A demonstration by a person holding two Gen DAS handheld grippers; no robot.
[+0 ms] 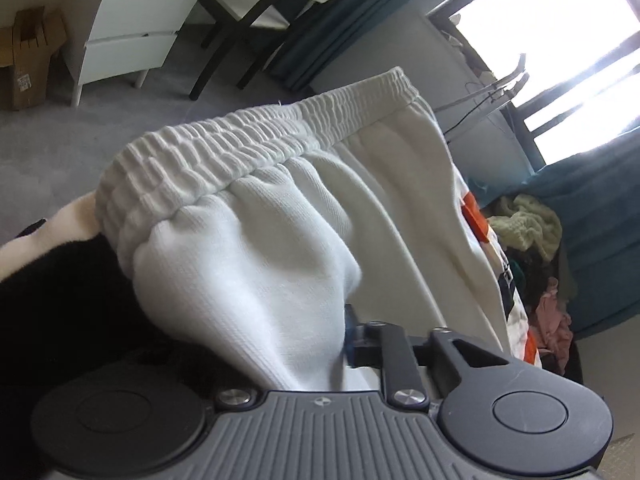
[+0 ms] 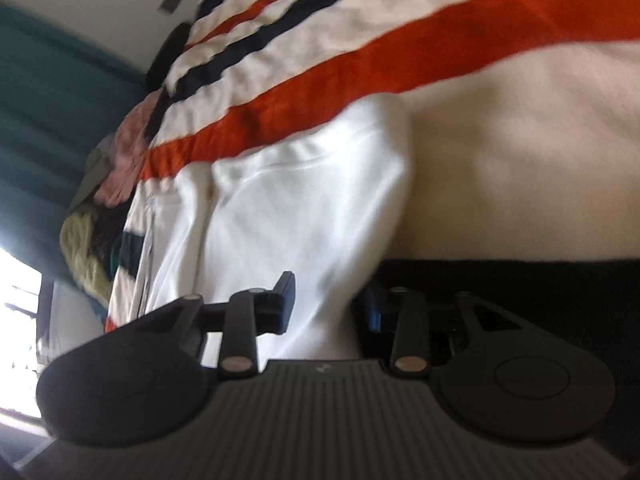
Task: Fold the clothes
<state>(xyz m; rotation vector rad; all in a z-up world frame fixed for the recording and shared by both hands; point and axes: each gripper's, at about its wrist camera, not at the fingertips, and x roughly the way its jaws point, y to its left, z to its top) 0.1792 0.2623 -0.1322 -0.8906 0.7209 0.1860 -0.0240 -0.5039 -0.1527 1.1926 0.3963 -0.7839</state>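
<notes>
White pants (image 1: 280, 216), waistband (image 1: 256, 140) slanting up-right

A bed covered by a striped blanket (image 2: 460, 92), cream with orange and dark navy bands, carries the things. A white garment (image 2: 304, 208) lies on it, its far end reaching to the nearest orange band, and at the far end of the blanket sits a loose heap of clothes (image 1: 536, 264), with a pale yellow-green knit on top and pink and dark pieces below it. Beyond the bed in the left wrist view the grey carpeted floor (image 1: 36, 148) carries a white chest of drawers (image 1: 136, 32), a dark-legged chair (image 1: 248, 20) and a cardboard box (image 1: 28, 60).
</notes>
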